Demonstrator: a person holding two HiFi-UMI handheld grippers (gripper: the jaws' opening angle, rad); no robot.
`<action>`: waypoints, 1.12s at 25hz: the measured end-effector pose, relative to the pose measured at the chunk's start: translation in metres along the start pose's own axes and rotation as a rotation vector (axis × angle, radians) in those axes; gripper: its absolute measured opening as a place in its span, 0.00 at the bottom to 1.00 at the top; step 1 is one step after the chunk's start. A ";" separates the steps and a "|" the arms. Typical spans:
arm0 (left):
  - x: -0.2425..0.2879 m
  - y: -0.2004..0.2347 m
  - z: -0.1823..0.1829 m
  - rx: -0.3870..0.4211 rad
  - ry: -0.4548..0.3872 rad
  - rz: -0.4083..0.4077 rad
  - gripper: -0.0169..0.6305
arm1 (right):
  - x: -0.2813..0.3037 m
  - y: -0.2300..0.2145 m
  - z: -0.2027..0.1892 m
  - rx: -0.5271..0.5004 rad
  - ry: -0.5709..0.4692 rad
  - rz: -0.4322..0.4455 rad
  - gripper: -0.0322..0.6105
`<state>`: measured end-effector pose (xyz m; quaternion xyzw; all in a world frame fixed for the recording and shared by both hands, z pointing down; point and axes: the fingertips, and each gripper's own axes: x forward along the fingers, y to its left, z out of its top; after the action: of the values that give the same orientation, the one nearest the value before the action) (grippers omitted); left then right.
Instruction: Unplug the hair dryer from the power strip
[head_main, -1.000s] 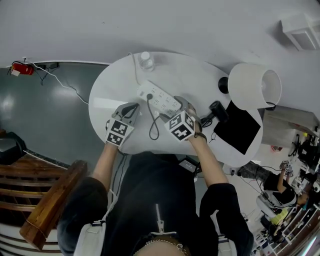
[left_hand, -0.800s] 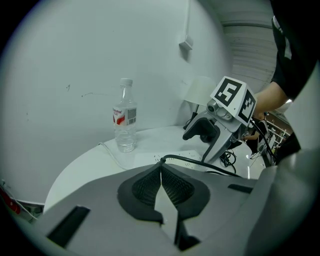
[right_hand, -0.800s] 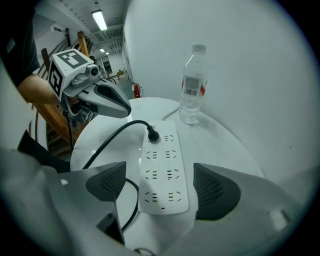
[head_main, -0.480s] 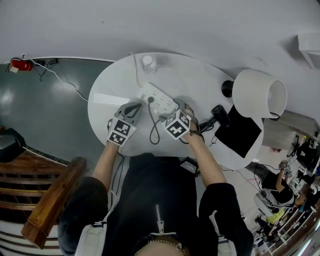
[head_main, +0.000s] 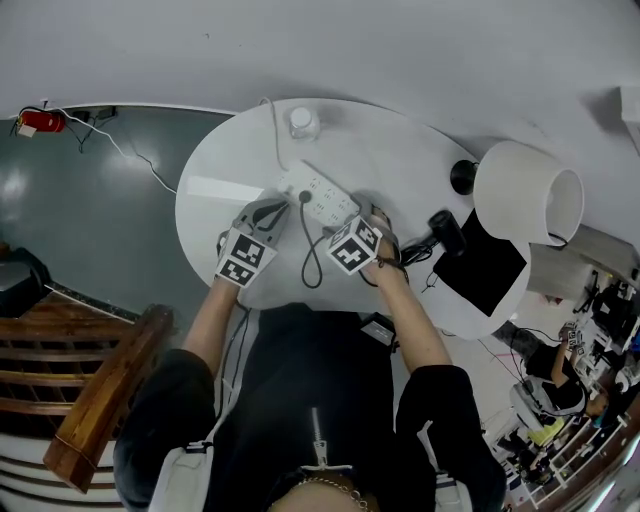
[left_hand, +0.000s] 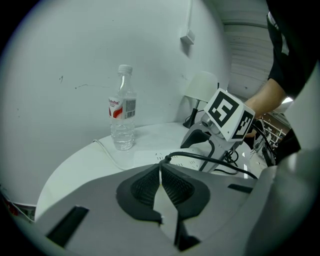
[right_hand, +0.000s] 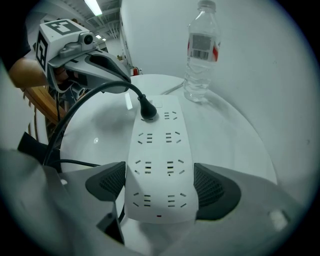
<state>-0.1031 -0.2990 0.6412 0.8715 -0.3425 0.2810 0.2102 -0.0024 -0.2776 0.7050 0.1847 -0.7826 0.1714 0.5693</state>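
Note:
A white power strip (right_hand: 160, 165) lies on the round white table (head_main: 220, 215). A black plug (right_hand: 147, 112) sits in its far socket, and the black cable (right_hand: 75, 120) curves back toward me. My right gripper (right_hand: 161, 186) is open and points steeply down, one pad on each side of the strip's near end. My left gripper (left_hand: 160, 181) is shut and empty, its tips just short of the plug (left_hand: 167, 159). In the head view both grippers hover at the strip (head_main: 318, 193). The black hair dryer (head_main: 443, 232) lies to the right.
A clear water bottle (left_hand: 122, 112) stands at the table's far edge. A white lamp (head_main: 527, 190) and a black mat (head_main: 487, 265) occupy the right side. A wooden rail (head_main: 100, 400) runs at lower left.
My right gripper has sunk toward the near end of the power strip. The left gripper has barely shifted and stays shut.

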 end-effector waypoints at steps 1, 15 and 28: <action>0.001 -0.001 0.000 0.004 0.001 -0.007 0.05 | 0.001 0.000 -0.001 -0.004 0.004 -0.004 0.69; 0.006 -0.001 0.005 0.114 0.004 0.015 0.05 | 0.003 -0.001 -0.002 -0.006 0.025 -0.002 0.69; 0.024 -0.014 0.002 0.240 0.017 -0.010 0.32 | 0.005 -0.001 -0.002 -0.006 0.038 -0.002 0.69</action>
<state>-0.0779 -0.3026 0.6528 0.8896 -0.3004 0.3264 0.1086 -0.0015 -0.2782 0.7106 0.1805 -0.7720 0.1718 0.5847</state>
